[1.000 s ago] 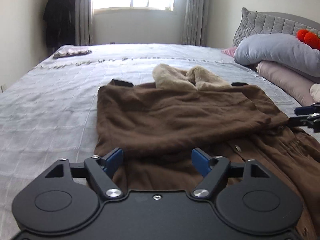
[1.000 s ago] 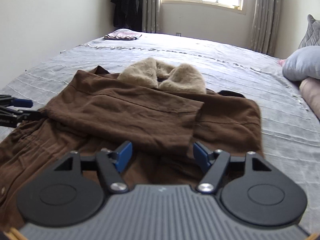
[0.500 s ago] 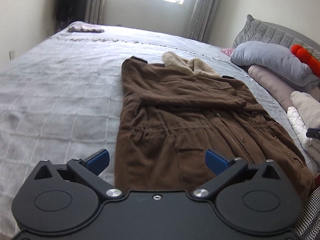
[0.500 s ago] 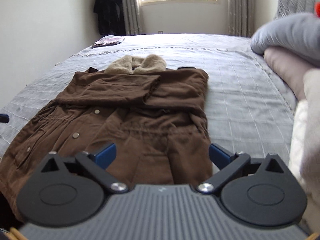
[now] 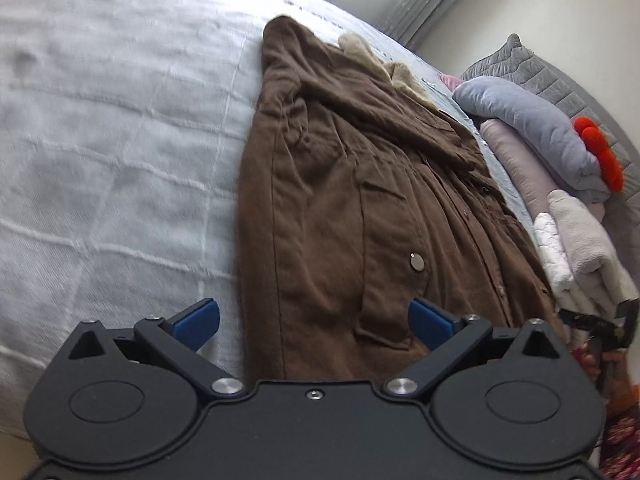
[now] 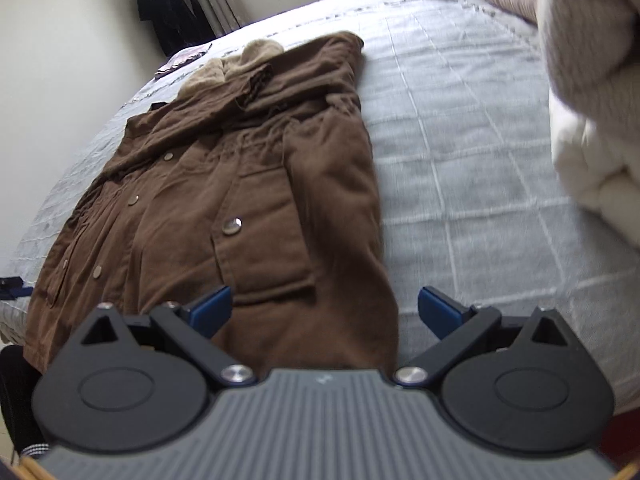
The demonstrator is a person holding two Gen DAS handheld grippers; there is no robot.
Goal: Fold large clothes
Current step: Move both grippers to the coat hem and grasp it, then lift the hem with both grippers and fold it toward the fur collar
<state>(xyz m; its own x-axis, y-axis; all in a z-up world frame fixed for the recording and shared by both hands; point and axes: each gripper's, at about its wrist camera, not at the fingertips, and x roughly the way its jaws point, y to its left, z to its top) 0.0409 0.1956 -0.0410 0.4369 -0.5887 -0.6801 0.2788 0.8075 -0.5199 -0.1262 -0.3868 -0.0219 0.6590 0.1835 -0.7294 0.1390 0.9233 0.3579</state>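
Note:
A large brown coat (image 5: pixel 360 184) with a beige fur collar (image 5: pixel 384 64) lies flat on the grey bedspread (image 5: pixel 112 128), sleeves folded across its chest. My left gripper (image 5: pixel 314 320) is open and empty just above the coat's hem at its left corner. My right gripper (image 6: pixel 324 310) is open and empty above the hem at the coat's (image 6: pixel 240 184) right corner. The right gripper also shows at the far right of the left wrist view (image 5: pixel 600 324). The left gripper's tip shows at the left edge of the right wrist view (image 6: pixel 12 286).
Grey and pink pillows (image 5: pixel 528 120) with a red plush toy (image 5: pixel 600 152) lie by the headboard. Folded white and beige blankets (image 6: pixel 592 80) sit at the bed's right side. A dark garment (image 6: pixel 172 4) hangs by the curtain. The bedspread (image 6: pixel 460 128) lies bare right of the coat.
Both grippers have pulled back from the coat's chest to its hem and lowered close to it. Their jaws have opened wider.

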